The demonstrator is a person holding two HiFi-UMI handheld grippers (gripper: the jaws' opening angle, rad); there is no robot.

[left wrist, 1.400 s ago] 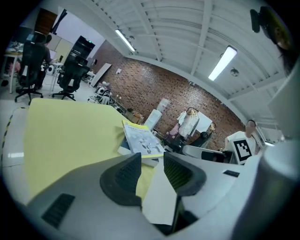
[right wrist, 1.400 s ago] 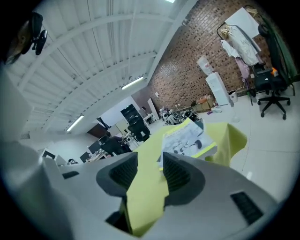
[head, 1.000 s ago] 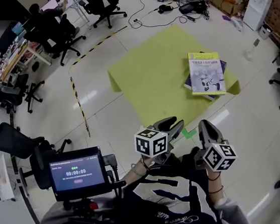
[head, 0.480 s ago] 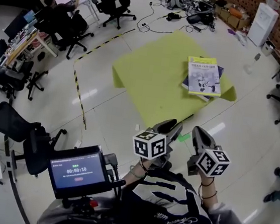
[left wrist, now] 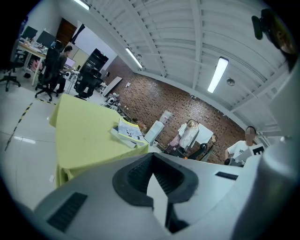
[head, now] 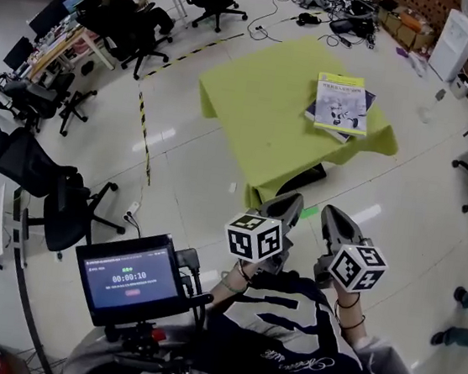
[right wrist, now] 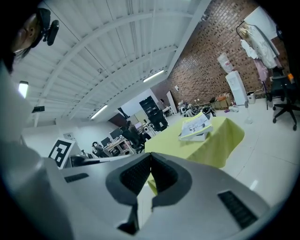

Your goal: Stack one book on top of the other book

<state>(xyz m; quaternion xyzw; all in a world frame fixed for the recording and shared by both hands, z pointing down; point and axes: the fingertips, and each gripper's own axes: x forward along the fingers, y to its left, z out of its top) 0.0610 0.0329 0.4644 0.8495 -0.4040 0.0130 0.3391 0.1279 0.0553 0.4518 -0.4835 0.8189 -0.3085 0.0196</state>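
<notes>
Nearest, at 7 o'clock, timer screen [head: 129, 279] reading 00:00:10. Side by side before the chest, tipped slightly downward: left claw [head: 287, 206] and right claw [head: 335, 220], both clamped together, empty. Beyond, open floor [head: 191, 194] up to the desk [head: 259, 117] edge. At 12 o'clock, yellow book [head: 342, 102] atop dark book [head: 314, 113] by the desk's far right corner; cover print unreadable.

The top book [head: 342, 102] lies on the lower book [head: 311, 112] near the table's [head: 252, 108] right edge, well beyond the left gripper [head: 289, 204] and the right gripper [head: 333, 215].
</notes>
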